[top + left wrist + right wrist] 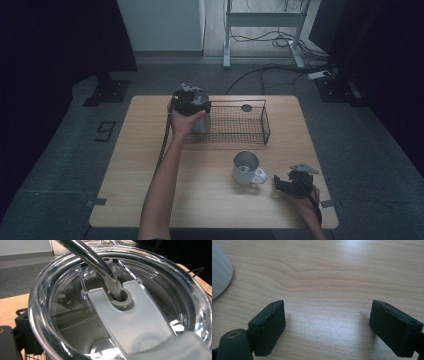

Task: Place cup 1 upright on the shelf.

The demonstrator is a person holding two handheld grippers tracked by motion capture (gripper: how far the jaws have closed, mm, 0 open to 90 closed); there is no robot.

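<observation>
A steel tumbler (pixel 199 123) with a clear lid (pixel 75 322) and a straw (pixel 100 265) stands upright at the left end of the black wire basket (pixel 265 125). My left gripper (pixel 190 101) is on top of it and shut on the lid's rim, with one black finger (pixel 25 325) at the lower left of the left gripper view. A white mug (pixel 246 168) with a metal inside stands on the wooden table (pixel 150 150) in front of the basket. My right gripper (pixel 278 182) rests open just right of the mug's handle, with bare wood between its jaws (pixel 328 322). The mug's side (pixel 219 270) sits at the upper left of the right gripper view.
A small dark disc (pixel 246 107) lies at the back of the basket. Beyond the table's far edge are a white desk frame (pixel 262 30) and loose cables (pixel 280 65) on the grey floor. Dark stands flank the table on both sides.
</observation>
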